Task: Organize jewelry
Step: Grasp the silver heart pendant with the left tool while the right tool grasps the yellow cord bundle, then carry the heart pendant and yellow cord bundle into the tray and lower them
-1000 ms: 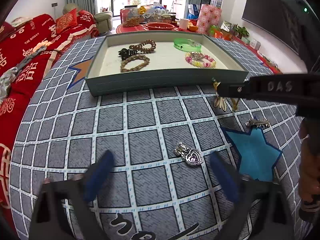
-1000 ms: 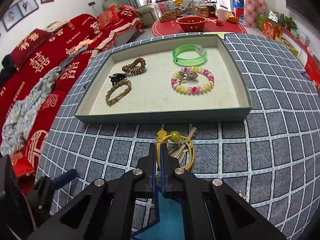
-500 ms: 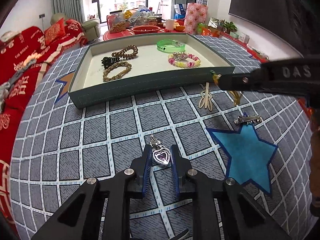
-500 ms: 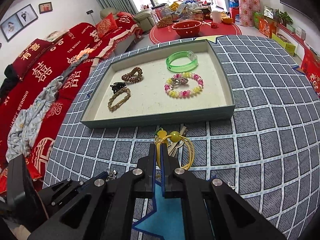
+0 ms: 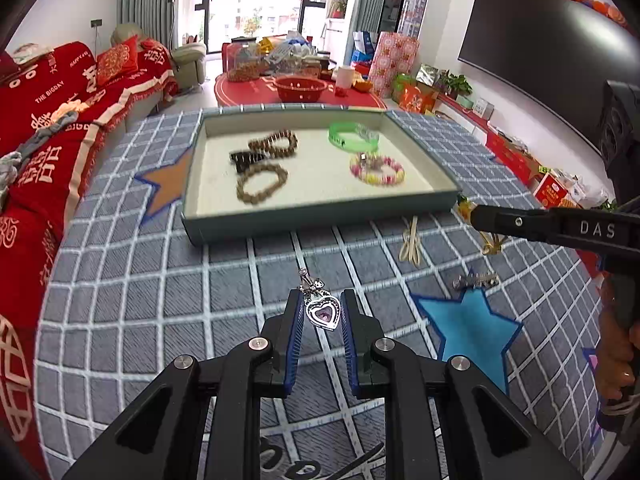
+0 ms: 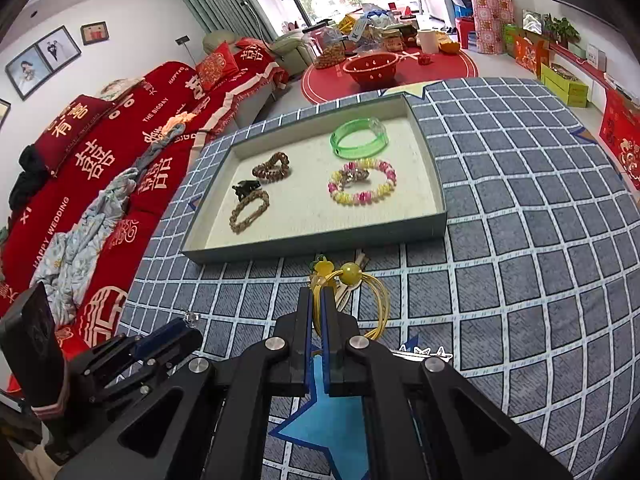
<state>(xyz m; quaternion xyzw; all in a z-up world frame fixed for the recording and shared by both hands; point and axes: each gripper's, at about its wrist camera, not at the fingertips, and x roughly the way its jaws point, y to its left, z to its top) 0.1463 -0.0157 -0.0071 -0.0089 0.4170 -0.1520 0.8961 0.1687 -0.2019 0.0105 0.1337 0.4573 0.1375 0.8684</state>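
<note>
**Both grippers loaded, tray ahead**

The left gripper (image 5: 322, 314) has its blue-padded fingers closed to a narrow gap on the heart pendant (image 5: 322, 313), which sits between the pads near their tips with its small silver bow and clasp poking out beyond them. The grip looks aimed at the widest part of the heart, probably so it cannot slip through. The right gripper (image 6: 317, 308) is pinched almost fully together on the yellow cord bracelet (image 6: 362, 300); the cords run between the tips, the yellow beads sit just past them, and the loop hangs off to the right of the fingers.

The tray (image 6: 320, 246) lies straight ahead of both sets of fingers, already holding two brown bead bracelets, a black clip, a green bangle (image 6: 359, 138) and a pink-and-yellow bracelet (image 6: 362, 183), so both pieces are likely bound there.

Whether either piece has left the checked cloth is hard to judge. A pale item (image 5: 411, 242) beyond the right fingers is partly hidden by the bracelet, and the silver clip (image 5: 475, 280) beside the blue star is too small to identify surely. The tray contents are motion-blurred in the left view.
</note>
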